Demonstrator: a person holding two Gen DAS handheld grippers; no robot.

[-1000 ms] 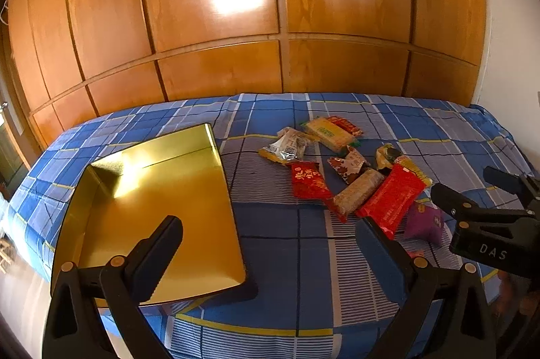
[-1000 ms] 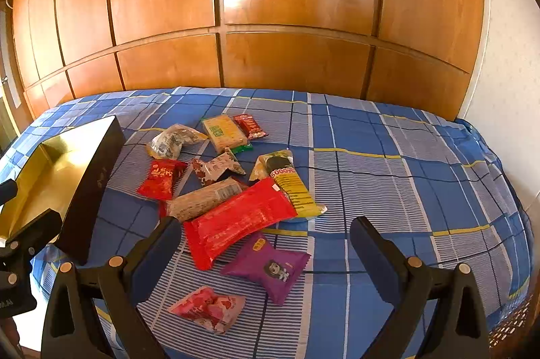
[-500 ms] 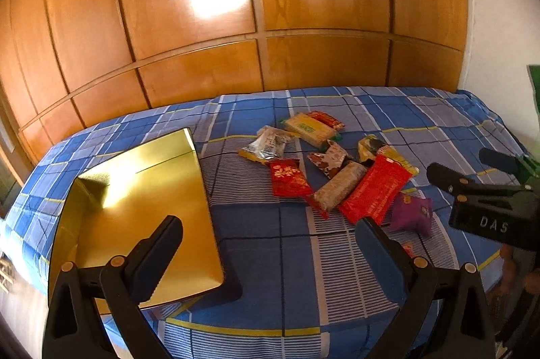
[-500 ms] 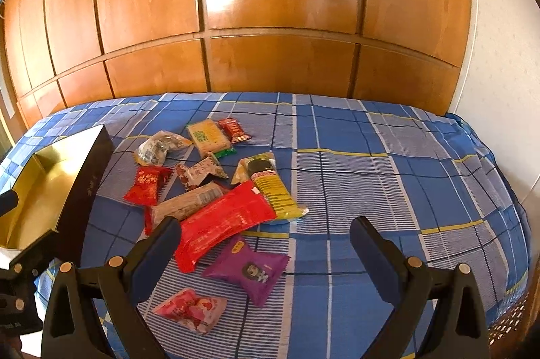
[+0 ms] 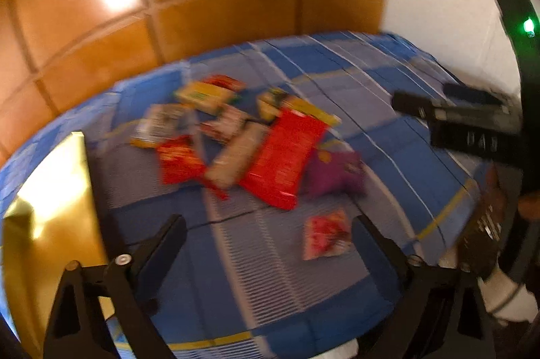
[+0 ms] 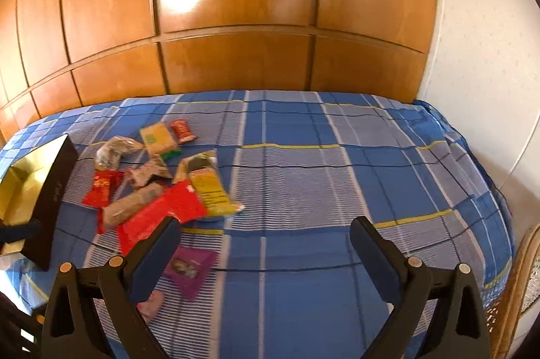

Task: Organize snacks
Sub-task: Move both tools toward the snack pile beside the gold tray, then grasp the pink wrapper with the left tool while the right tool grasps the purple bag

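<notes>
Several snack packets lie in a loose pile on a blue checked bed cover (image 6: pixel 337 190). A large red packet (image 5: pixel 283 156) (image 6: pixel 158 217) lies in the middle, a purple packet (image 5: pixel 334 173) (image 6: pixel 189 268) beside it, and a small pink-red packet (image 5: pixel 325 234) nearest the bed's front. A gold-lined box (image 5: pixel 50 217) (image 6: pixel 23 187) sits at the left. My left gripper (image 5: pixel 266 234) is open and empty above the cover, just left of the pink-red packet. My right gripper (image 6: pixel 265 234) is open and empty, right of the pile. It also shows in the left wrist view (image 5: pixel 449 102).
A wooden panelled wall (image 6: pixel 236 21) runs behind the bed. A white wall (image 6: pixel 479 55) stands at the right. A wicker edge (image 6: pixel 519 274) shows at the lower right. A yellow packet (image 6: pixel 212 190) and a tan bar (image 6: pixel 131 207) lie in the pile.
My left gripper has swung to the right and closer to the snack pile, and its view is blurred. My right gripper has turned to the right, so the pile sits further left.
</notes>
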